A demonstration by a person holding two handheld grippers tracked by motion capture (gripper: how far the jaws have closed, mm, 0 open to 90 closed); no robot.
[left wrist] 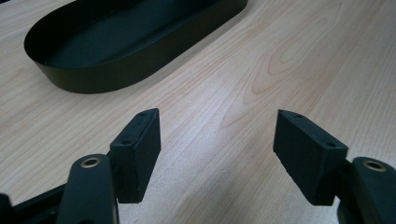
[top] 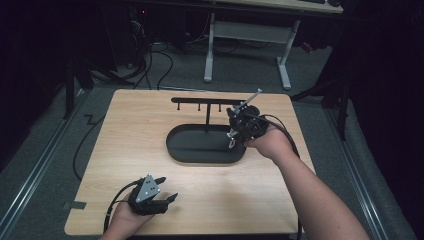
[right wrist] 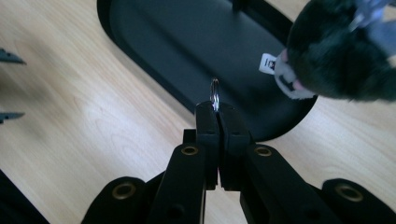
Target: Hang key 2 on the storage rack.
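Clearly the metal key ring (right wrist: 215, 95) is the handhold: thin, stiff and probably slippery, it sits edge-on between the pressed-together pads of the right gripper (right wrist: 216, 109), held above the near rim of the black oval tray (right wrist: 187, 42). A dark fuzzy plush charm (right wrist: 341, 60) with a small white tag seems to hang from it; soft and light, it would likely swing rather than resist. Behind the tray stands a black hook rack (top: 207, 101). Farther out, the left gripper (left wrist: 217, 144) rests spread and empty on the wooden surface (left wrist: 289, 60).
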